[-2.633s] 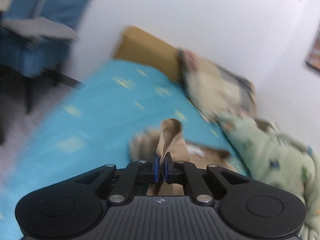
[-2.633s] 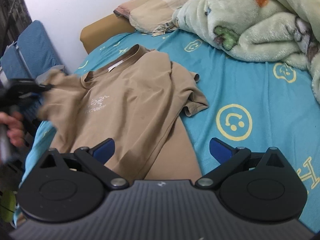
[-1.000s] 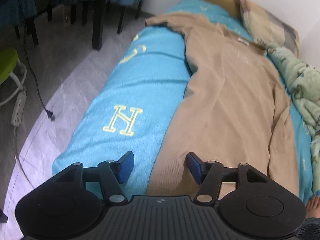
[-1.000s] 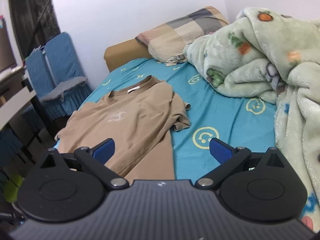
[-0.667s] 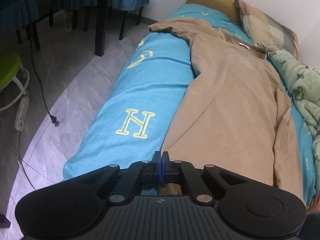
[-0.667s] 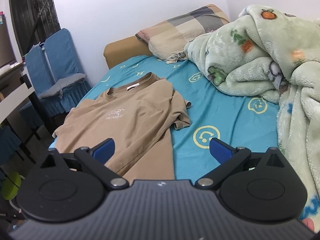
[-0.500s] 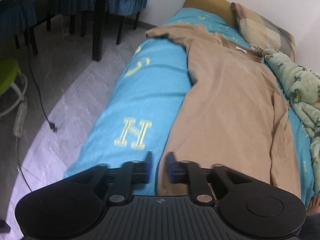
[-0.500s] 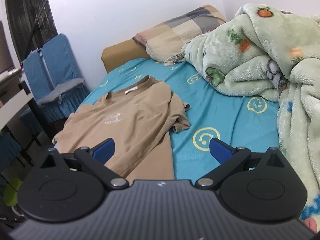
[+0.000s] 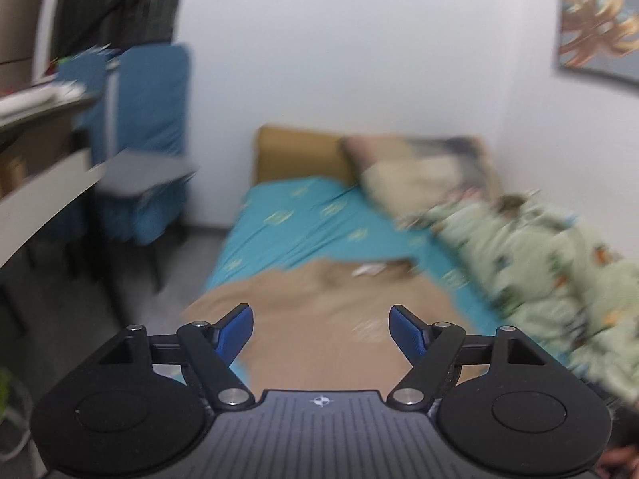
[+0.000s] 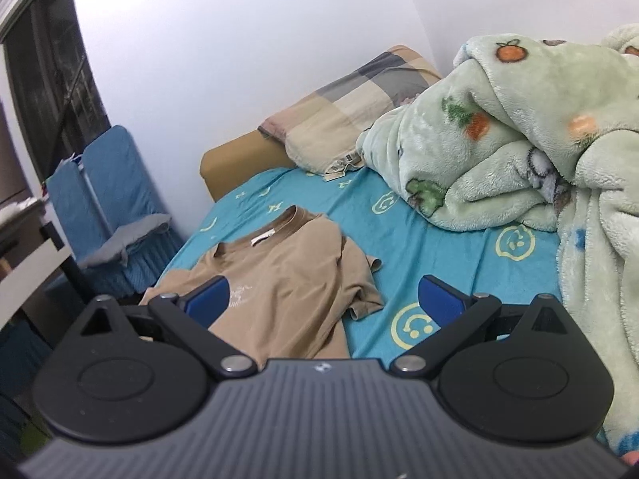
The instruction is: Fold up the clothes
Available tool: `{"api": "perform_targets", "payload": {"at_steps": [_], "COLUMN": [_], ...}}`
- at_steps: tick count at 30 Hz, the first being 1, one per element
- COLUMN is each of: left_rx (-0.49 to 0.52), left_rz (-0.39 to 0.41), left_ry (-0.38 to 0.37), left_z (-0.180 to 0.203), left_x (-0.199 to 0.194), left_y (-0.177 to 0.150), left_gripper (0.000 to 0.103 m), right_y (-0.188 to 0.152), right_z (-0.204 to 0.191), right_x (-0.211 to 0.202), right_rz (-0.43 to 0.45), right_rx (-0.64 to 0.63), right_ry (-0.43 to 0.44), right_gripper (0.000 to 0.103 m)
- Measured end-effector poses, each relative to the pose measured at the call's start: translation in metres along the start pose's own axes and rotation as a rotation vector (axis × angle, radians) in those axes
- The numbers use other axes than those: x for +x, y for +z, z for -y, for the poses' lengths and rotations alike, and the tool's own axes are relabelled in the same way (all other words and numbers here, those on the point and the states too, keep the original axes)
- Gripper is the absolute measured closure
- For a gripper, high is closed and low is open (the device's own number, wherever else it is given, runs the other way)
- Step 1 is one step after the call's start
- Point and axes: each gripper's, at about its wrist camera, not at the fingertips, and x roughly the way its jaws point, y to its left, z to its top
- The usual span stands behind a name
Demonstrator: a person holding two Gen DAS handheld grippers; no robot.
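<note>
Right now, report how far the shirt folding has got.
Done: the tan T-shirt is laid out face up on the blue bedsheet, both sleeves out. In hand: nothing; the left gripper is opening with nothing between its fingers, and the right gripper is open and empty. Left: every fold.

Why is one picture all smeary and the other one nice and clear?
Left wrist view: smeared by motion blur, so the tan T-shirt, pillow and green blanket look streaky. Right wrist view: sharp; the T-shirt's collar and print show clearly. Both views bend straight edges, being fisheye.
</note>
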Motion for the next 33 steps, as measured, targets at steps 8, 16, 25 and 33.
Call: {"api": "perform_targets", "payload": {"at_steps": [8, 16, 25, 33], "left_rx": [-0.186, -0.277, -0.354, -0.358], "left_rz": [0.028, -0.073, -0.1, -0.15], "left_ry": [-0.145, -0.202, -0.168, -0.173], "left_z": [0.089, 0.089, 0.022, -0.003], "left_x": [0.031, 0.089, 0.129, 0.167], "left_y": [-0.022, -0.099, -0.121, -0.13], "left_gripper": [0.005, 0.005, 0.004, 0.004], "right_y": [0.001, -0.003, 0.0, -0.011], "right_z": [-0.006, 0.012, 0.06, 0.071], "right_x": [0.01, 0.054, 0.203, 0.272], "right_rz": [-0.01, -0.091, -0.184, -0.222], "right_rx": [0.011, 0.051, 0.248, 0.266], "right_ry": [-0.01, -0.005, -0.097, -0.058], "right_gripper": [0.019, 0.057, 0.064, 0.065]}}
